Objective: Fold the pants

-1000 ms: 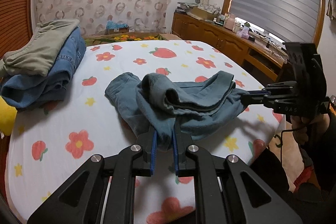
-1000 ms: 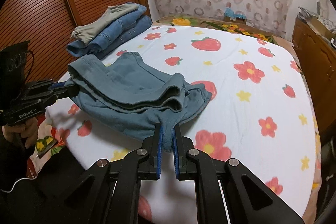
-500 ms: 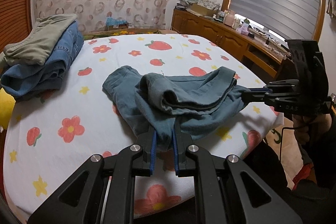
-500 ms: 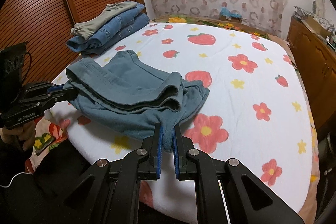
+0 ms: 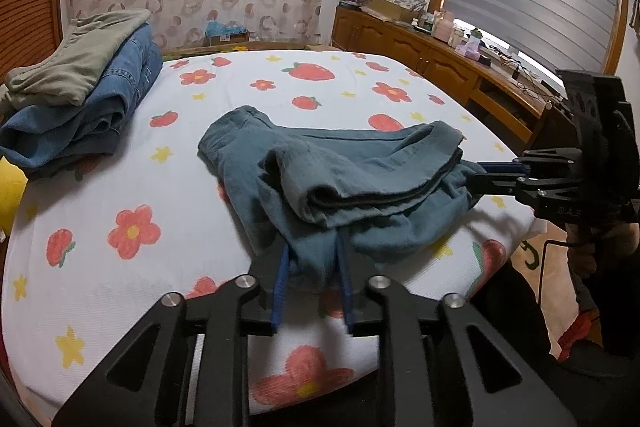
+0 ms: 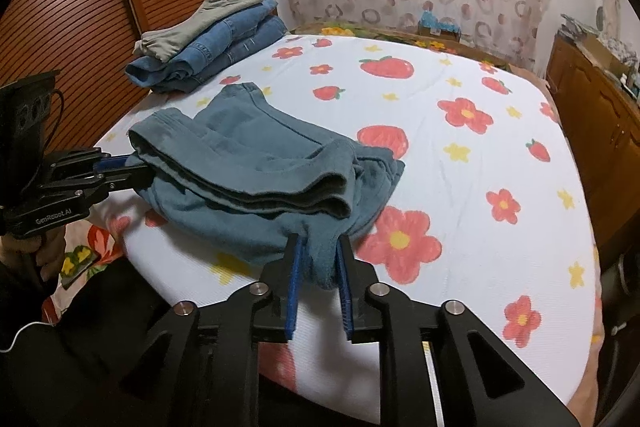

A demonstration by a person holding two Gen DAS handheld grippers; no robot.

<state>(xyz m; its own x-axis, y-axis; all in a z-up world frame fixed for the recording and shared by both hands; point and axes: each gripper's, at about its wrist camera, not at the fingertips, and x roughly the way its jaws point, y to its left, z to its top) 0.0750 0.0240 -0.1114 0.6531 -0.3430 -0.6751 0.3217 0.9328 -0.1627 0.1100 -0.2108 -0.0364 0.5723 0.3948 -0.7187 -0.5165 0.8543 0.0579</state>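
Lying bunched near the front edge of the bed [image 5: 120, 179], the teal pants [image 5: 332, 167] are already doubled into a thick, uneven bundle, with a fold of cloth hanging between the pads of each claw. My left claw [image 5: 312, 283] is opening, and the blue pads look to stand clear of the cloth between them; my right claw [image 6: 318, 283] is opening too, the fabric loose in its gap. I judge the step in hand to be letting go after a fold. To do it well I would let both claws spread fully before backing straight out, so no pad drags a layer and undoes the stack, then press the lumpy top flat and square its edges. Beyond the pants, a stack of folded clothes [image 6: 208, 43], grey over denim, sits at the far corner of the flowered sheet. On the side of the left claw, seen from the right wrist, I can read "GenRobot.AI"; in the other view only part of the lettering on the right claw shows.
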